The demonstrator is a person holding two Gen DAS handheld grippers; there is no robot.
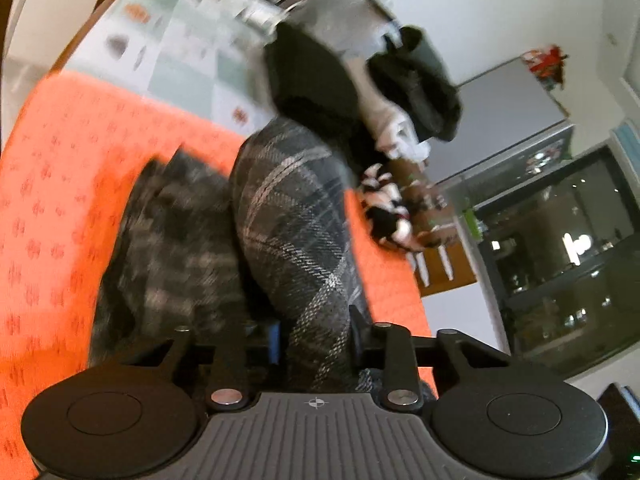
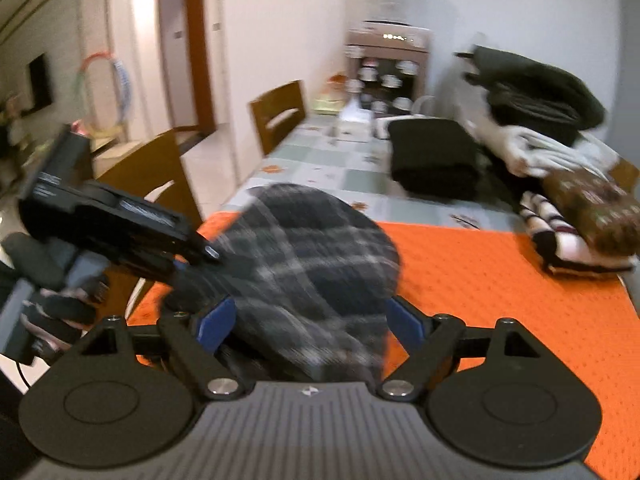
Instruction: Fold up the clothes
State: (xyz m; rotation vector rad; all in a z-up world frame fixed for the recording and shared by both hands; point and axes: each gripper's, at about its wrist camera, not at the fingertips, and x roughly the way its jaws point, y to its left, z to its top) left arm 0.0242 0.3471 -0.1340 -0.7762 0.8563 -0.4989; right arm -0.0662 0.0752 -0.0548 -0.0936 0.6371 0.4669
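Note:
A grey plaid garment [image 1: 288,232] is lifted above the orange mat [image 1: 60,200]. My left gripper [image 1: 316,340] is shut on a bunched fold of it, and the rest hangs down blurred to the left. In the right wrist view the same plaid garment [image 2: 304,264] bulges up between the blue fingers [image 2: 216,322] of my right gripper [image 2: 308,324], which are spread wide with the cloth lying between them. The left gripper [image 2: 120,232] shows at the left, gripping the cloth's edge.
The orange mat [image 2: 500,280] covers the near end of a tiled table [image 2: 328,160]. Folded dark clothes [image 2: 436,160], a heap of dark and white clothes [image 2: 536,112] and a folded striped stack [image 2: 580,232] lie at the far right. Wooden chairs [image 2: 280,116] stand at the left.

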